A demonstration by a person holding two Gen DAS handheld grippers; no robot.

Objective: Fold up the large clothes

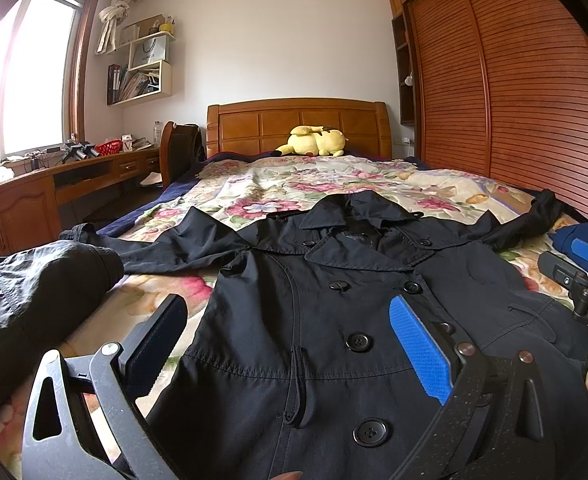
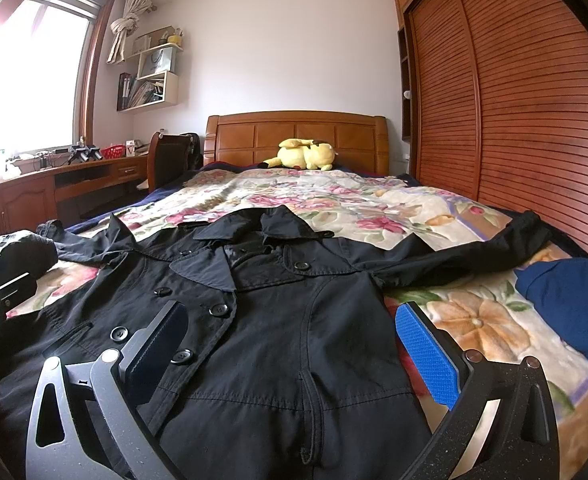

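- Starting at the far left, a dark bundle (image 1: 33, 300) is sitting on the bed (image 1: 253, 184) beside the coat; it is looking already rolled or folded, though I cannot tell which.
- Next along, the left gripper (image 1: 289, 344) is hovering low over the coat's left edge, jaws standing wide apart, gripping nothing.
- In the middle, the coat (image 1: 334, 320) is lying face up and flat on the floral spread, collar pointing toward the headboard, hem toward the camera.
- It is showing black, double-breasted, buttoned shut, lapels spread, with a seam running across the waist; the fabric is looking thin and lightly creased.
- Both sleeves are stretching straight out to the sides, so no fold is showing yet.
- My read: the spreading-out is done, and every fold is still to come, sleeves in first, then the body.
- Moving right, the right gripper (image 2: 289, 348) is hanging over the coat's right edge, also released and empty, one pad over cloth, the other over the bedspread.
- Far right, a blue garment (image 2: 574, 304) is lying near the right sleeve, apart from the coat body.
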